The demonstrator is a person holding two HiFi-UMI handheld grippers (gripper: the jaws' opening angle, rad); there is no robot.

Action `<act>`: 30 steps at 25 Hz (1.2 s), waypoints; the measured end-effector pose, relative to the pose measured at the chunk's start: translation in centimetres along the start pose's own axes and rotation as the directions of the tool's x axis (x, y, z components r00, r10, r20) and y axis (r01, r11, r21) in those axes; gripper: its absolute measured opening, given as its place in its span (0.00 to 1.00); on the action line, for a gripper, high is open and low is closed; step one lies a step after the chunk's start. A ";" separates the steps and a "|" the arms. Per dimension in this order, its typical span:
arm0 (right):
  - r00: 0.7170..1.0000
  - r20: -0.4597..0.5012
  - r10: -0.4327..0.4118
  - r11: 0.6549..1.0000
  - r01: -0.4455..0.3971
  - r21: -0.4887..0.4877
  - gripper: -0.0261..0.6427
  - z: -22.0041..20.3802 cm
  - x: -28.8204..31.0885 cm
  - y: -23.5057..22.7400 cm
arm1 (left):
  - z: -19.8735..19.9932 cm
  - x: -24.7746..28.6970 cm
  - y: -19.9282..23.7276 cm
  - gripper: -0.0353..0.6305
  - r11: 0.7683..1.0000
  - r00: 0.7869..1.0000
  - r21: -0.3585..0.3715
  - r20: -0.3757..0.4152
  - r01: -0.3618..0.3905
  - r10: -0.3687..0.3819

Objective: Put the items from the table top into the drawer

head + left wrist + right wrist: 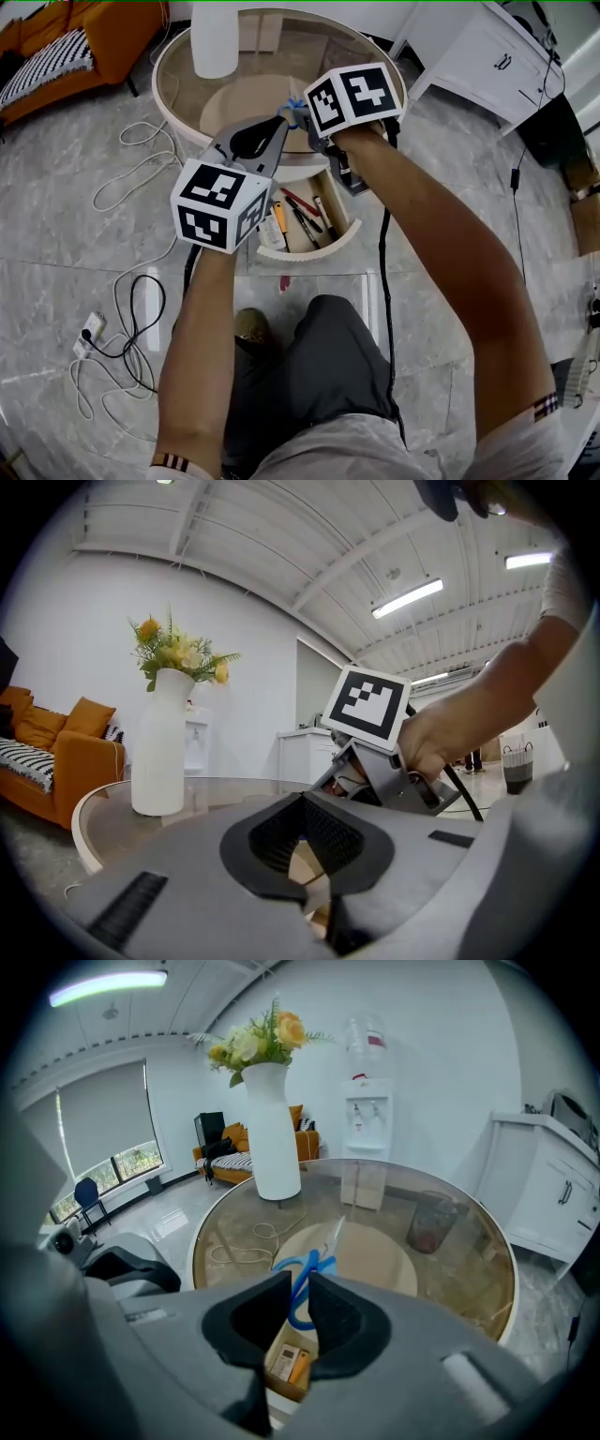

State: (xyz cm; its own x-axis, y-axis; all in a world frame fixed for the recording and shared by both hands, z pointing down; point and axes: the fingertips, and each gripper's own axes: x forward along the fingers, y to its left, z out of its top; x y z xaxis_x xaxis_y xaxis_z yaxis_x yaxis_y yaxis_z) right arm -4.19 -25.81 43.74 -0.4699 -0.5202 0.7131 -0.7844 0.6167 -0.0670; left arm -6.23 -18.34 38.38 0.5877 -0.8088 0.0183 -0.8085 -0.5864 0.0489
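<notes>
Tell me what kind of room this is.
Looks like a lounge or living-room mock-up, possibly inside an office. Cues: an orange sofa with cushions, a round glass table carrying a white vase of flowers, and a water dispenser against the wall.

you're wearing a light top [375,452] with striped cuffs [547,406] and dark grey trousers [309,366]; your grey left gripper [302,817] and right gripper [298,1297] are carrying black-and-white marker cubes [220,202].

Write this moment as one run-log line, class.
left gripper: shut | right gripper: open at scissors handles | scissors: on glass table | drawer: open
</notes>
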 end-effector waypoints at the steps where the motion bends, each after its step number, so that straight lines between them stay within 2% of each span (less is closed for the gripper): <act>1: 1.000 -0.009 -0.008 1.000 0.008 0.004 0.13 0.1 0.3 -0.1 | 0.1 0.0 0.1 0.05 1.000 1.000 -0.003 0.006 0.001 -0.001; 10: 0.998 -0.064 -0.020 0.999 0.022 0.026 0.17 0.4 1.7 0.1 | 0.7 0.6 0.2 0.05 1.000 0.999 -0.012 0.033 0.012 -0.012; 15: 0.998 -0.064 0.018 0.998 -0.014 0.063 0.17 0.1 1.4 -0.1 | 0.5 0.4 0.8 0.05 1.000 1.000 -0.019 0.032 -0.001 0.002; 26: 0.989 -0.108 0.105 0.994 -0.103 0.027 0.18 -0.7 1.5 -0.4 | 0.0 0.3 1.0 0.05 1.000 1.000 -0.015 0.019 -0.007 0.007; 30: 0.986 -0.129 0.103 0.995 -0.104 -0.007 0.18 -0.8 1.9 -0.2 | 0.0 0.1 1.2 0.05 1.000 1.000 -0.023 0.020 -0.012 0.012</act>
State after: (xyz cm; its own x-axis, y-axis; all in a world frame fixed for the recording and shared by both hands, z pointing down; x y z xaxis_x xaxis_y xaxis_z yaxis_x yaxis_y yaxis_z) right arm -4.62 -26.43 45.73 -0.4918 -0.3735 0.7865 -0.7282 0.6717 -0.1364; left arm -7.14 -19.12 38.47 0.5773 -0.8165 -0.0009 -0.8144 -0.5759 0.0713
